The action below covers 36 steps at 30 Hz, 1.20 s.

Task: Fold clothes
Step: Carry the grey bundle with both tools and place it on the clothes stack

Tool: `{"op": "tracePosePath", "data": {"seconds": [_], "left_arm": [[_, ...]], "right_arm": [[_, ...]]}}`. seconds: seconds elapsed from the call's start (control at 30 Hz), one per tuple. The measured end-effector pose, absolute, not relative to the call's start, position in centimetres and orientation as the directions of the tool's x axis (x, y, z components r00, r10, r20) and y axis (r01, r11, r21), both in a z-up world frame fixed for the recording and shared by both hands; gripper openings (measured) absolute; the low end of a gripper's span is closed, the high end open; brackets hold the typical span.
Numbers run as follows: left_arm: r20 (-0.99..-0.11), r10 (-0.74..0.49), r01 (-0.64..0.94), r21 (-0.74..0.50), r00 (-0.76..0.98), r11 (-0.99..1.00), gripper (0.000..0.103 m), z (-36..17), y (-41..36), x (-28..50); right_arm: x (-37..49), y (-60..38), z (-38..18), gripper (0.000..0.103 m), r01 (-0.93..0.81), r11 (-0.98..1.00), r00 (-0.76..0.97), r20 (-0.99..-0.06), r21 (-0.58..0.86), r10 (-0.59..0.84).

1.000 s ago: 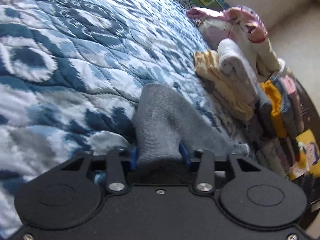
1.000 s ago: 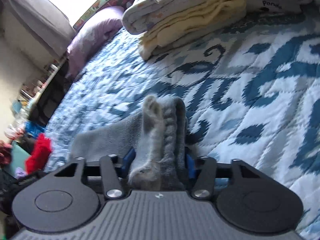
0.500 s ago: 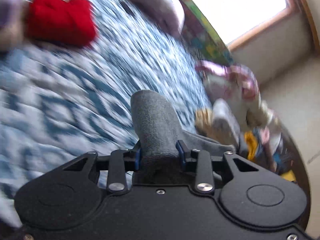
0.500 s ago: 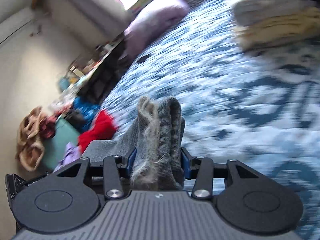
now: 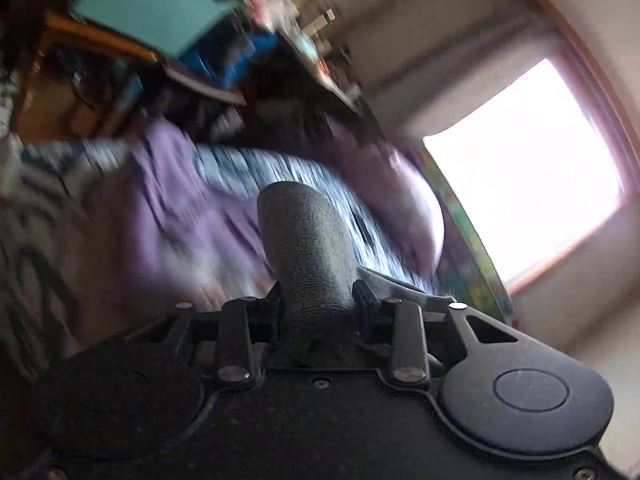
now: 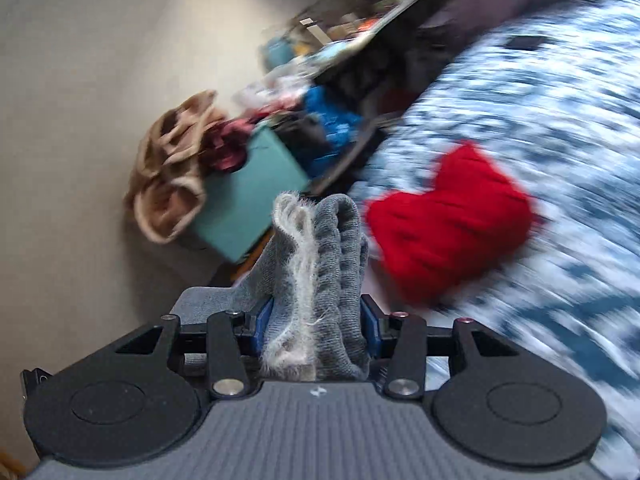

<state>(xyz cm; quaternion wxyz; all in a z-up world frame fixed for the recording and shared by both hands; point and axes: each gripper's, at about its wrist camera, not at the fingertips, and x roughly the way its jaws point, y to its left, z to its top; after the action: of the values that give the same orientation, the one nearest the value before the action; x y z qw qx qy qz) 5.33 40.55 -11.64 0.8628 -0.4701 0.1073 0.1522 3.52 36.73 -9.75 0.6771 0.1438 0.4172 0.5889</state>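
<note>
In the left wrist view, our left gripper [image 5: 316,300] has its fingers clamped on the rounded, closed end of a grey sock [image 5: 306,240], which stands up between them. A second ago this camera looked down on the bed with the stack of folded clothes ahead of the fingers; now it looks across the room at a bright window [image 5: 524,168] to the right of the fingers and a purple pillow [image 5: 404,200] beyond them, all smeared by motion. We have lifted and swung the sock up off the quilt.

In the right wrist view, our right gripper [image 6: 316,320] is clamped on the sock's [image 6: 320,276] bunched open end, fuzzy lining showing. The folded pile that lay ahead a second ago is gone from view; a red knit piece [image 6: 448,232] now lies on the bed [image 6: 560,160] to the right of the fingers, with a teal box [image 6: 248,184] beyond on the left.

We judge the sock is held in the air between both grippers, being carried or turned, not yet laid down folded.
</note>
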Motion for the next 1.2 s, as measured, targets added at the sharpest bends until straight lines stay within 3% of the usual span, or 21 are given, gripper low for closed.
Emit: {"op": "tracePosePath", "data": {"seconds": [0.23, 0.3, 0.4, 0.47, 0.67, 0.8, 0.83, 0.87, 0.9, 1.03, 1.2], "left_arm": [[-0.252, 0.233, -0.338, -0.797, 0.939, 0.501, 0.032, -11.9, 47.1, 5.7], [-0.271, 0.235, -0.355, -0.793, 0.934, 0.496, 0.033, -13.9, 48.1, 6.1], [-0.407, 0.229, -0.467, -0.757, 0.884, 0.457, 0.034, -20.3, 48.9, 7.5], [-0.405, 0.215, -0.459, -0.781, 0.889, 0.424, 0.039, -23.8, 48.9, 7.3], [-0.406, 0.241, -0.472, -0.755, 0.882, 0.455, 0.038, -23.2, 48.3, 7.6], [-0.422, 0.247, -0.488, -0.716, 0.872, 0.499, 0.043, -21.8, 48.1, 8.1], [-0.421, 0.256, -0.491, -0.692, 0.870, 0.529, 0.055, -21.1, 47.9, 7.7], [-0.417, 0.268, -0.493, -0.664, 0.868, 0.562, 0.058, -20.2, 47.7, 7.2], [-0.413, 0.280, -0.494, -0.635, 0.867, 0.594, 0.058, -19.4, 47.4, 6.7], [-0.378, 0.429, -0.561, -0.384, 0.820, 0.734, 0.058, -16.1, 45.3, 5.6], [-0.336, 0.427, -0.515, -0.243, 0.839, 0.822, 0.058, -15.1, 45.2, 8.6]], "right_arm": [[4.3, 45.9, -8.4, 0.045, -0.661, 0.134, -0.110, -0.272, 0.738, 0.956], [4.8, 46.9, -10.0, 0.045, -0.651, 0.114, -0.119, -0.249, 0.751, 0.961], [5.3, 48.2, -16.2, 0.045, -0.623, 0.203, -0.127, -0.354, 0.755, 0.926], [5.5, 48.9, -20.3, 0.050, -0.606, 0.265, -0.134, -0.425, 0.750, 0.895], [6.3, 48.0, -21.0, 0.052, -0.565, 0.199, -0.157, -0.341, 0.801, 0.927], [6.2, 47.6, -20.5, 0.052, -0.553, 0.220, -0.147, -0.354, 0.804, 0.924], [6.1, 47.5, -19.9, 0.052, -0.575, 0.233, -0.131, -0.370, 0.784, 0.920], [5.9, 47.5, -19.4, 0.056, -0.596, 0.247, -0.116, -0.386, 0.764, 0.915], [5.6, 47.5, -18.8, 0.061, -0.626, 0.254, -0.097, -0.398, 0.737, 0.912], [3.5, 47.3, -15.4, 0.061, -0.796, 0.242, 0.001, -0.399, 0.554, 0.917], [0.8, 47.1, -11.2, 0.061, -0.934, 0.228, 0.118, -0.365, 0.275, 0.924]]}}
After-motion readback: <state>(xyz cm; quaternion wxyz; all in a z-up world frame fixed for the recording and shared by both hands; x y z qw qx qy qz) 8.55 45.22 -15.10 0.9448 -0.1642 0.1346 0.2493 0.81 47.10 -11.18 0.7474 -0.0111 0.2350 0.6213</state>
